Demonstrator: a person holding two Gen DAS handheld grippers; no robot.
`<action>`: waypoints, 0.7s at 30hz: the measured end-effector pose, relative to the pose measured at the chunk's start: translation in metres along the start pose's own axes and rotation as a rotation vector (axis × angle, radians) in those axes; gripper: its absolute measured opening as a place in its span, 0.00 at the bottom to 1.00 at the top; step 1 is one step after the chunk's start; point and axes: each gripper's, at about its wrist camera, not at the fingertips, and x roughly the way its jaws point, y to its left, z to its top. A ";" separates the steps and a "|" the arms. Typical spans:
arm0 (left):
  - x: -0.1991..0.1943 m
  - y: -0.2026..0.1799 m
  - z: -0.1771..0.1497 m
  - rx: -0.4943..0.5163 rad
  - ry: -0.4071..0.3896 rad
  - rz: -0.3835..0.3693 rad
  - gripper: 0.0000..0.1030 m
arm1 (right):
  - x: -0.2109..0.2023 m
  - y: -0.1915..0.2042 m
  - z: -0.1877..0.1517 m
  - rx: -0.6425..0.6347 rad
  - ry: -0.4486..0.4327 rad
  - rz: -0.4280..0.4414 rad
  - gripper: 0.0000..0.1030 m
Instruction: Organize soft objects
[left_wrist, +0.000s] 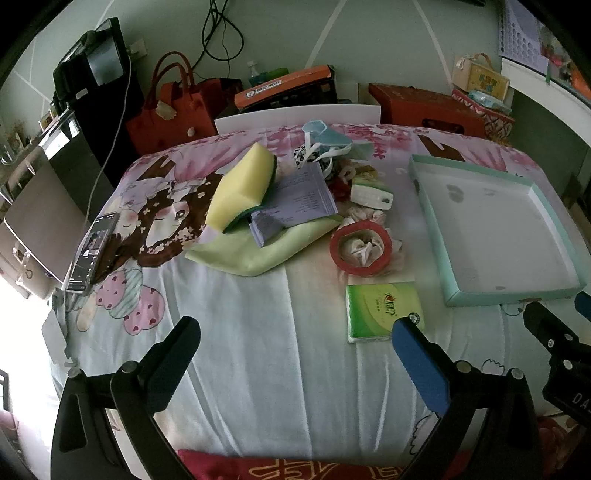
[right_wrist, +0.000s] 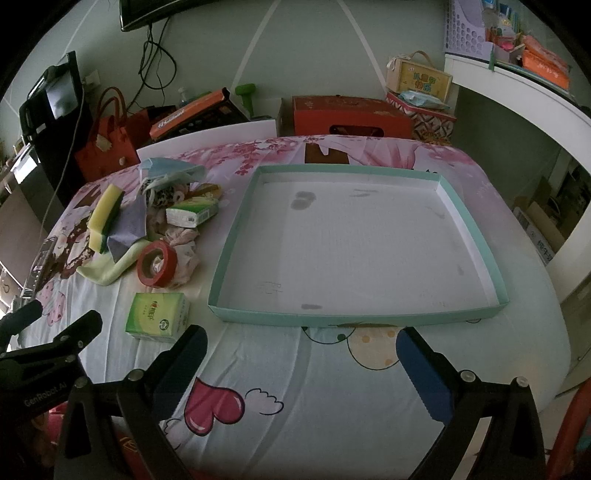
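A pile of soft things lies on the table: a yellow-green sponge (left_wrist: 242, 184) (right_wrist: 106, 216), a pale green cloth (left_wrist: 255, 251) (right_wrist: 110, 269), face masks (left_wrist: 325, 142) (right_wrist: 170, 170), crumpled tissue inside a red tape roll (left_wrist: 360, 247) (right_wrist: 157, 263), a second tissue pack (left_wrist: 371, 192) (right_wrist: 192, 214). A green tissue pack (left_wrist: 382, 312) (right_wrist: 157, 312) lies nearest. A shallow teal-rimmed white tray (left_wrist: 436, 206) (right_wrist: 229, 258) is empty. My left gripper (left_wrist: 295, 347) is open and empty, short of the green pack. My right gripper (right_wrist: 301, 349) is open and empty before the tray's near edge.
A phone (left_wrist: 94, 251) lies at the table's left edge. A paper sheet (left_wrist: 303, 195) rests on the pile. Red bags (left_wrist: 170, 110), boxes (right_wrist: 351, 114) and a white shelf (right_wrist: 517, 85) stand behind the table. A cartoon-print cloth (left_wrist: 258, 350) covers the table.
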 end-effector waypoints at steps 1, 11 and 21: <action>0.000 0.000 0.000 0.001 0.000 0.001 1.00 | 0.000 0.000 0.000 0.000 0.000 0.000 1.00; 0.000 0.000 0.000 0.003 0.000 0.006 1.00 | 0.000 0.000 0.000 0.000 0.001 0.000 1.00; 0.000 -0.001 0.000 0.003 0.001 0.006 1.00 | 0.000 0.000 0.000 0.000 0.002 -0.001 1.00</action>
